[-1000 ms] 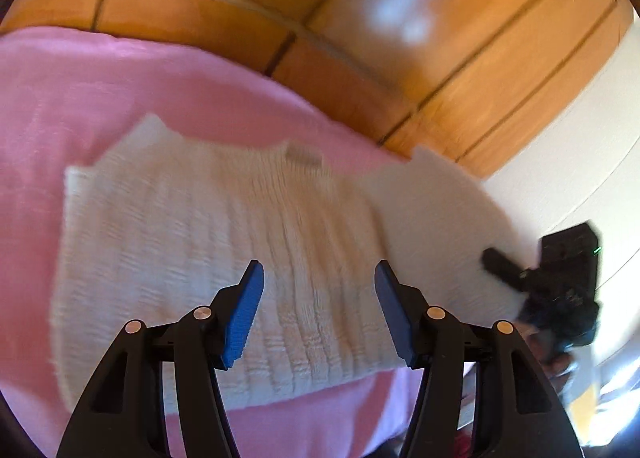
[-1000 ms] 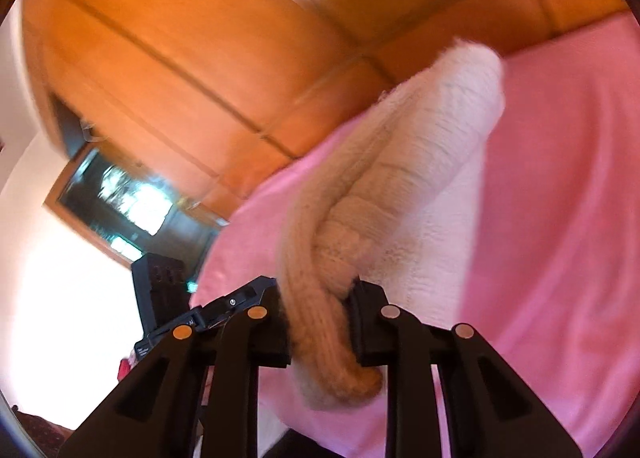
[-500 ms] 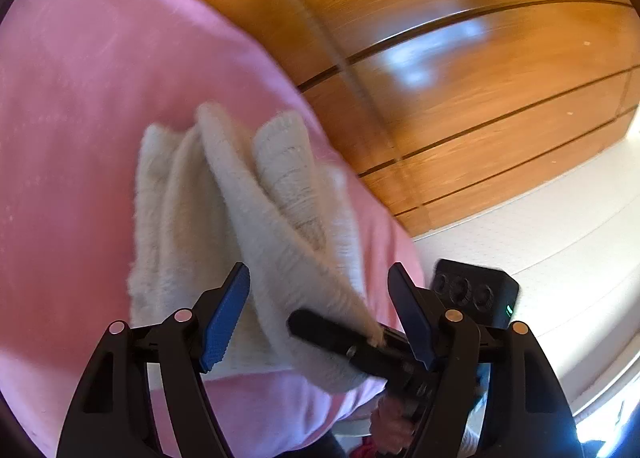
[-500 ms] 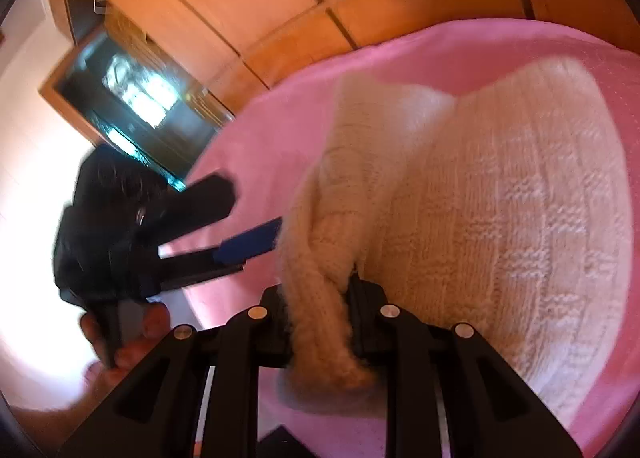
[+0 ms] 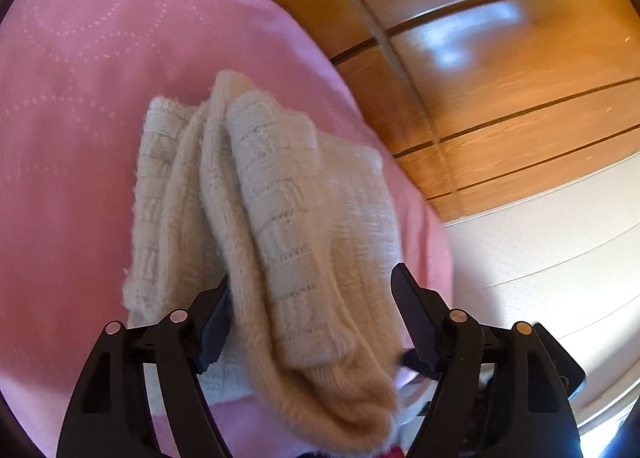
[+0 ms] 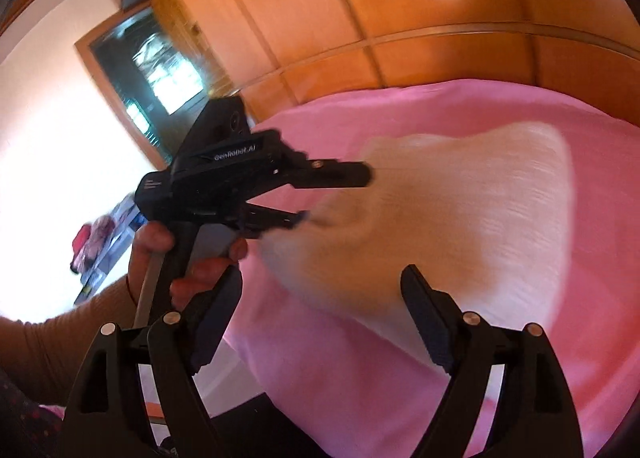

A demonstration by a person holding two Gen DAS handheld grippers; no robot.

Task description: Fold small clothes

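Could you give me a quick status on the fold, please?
Right gripper just opened, empty. Left gripper opening around the sweater, not clamped. Nothing in the way.

Warm, bright daylight. Glare blows out the white wall [image 6: 52,161] at left of the right wrist view; sheen patches on the wood panelling [image 5: 472,33]. Knitted garment [image 6: 460,217] motion-blurred there, sharper in left view. Fisheye bending, dark corners.

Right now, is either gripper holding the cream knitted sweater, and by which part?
Neither. The right gripper has just opened, empty; the left gripper, also just opening, straddles the folded near edge of the cream knitted sweater without pinching.
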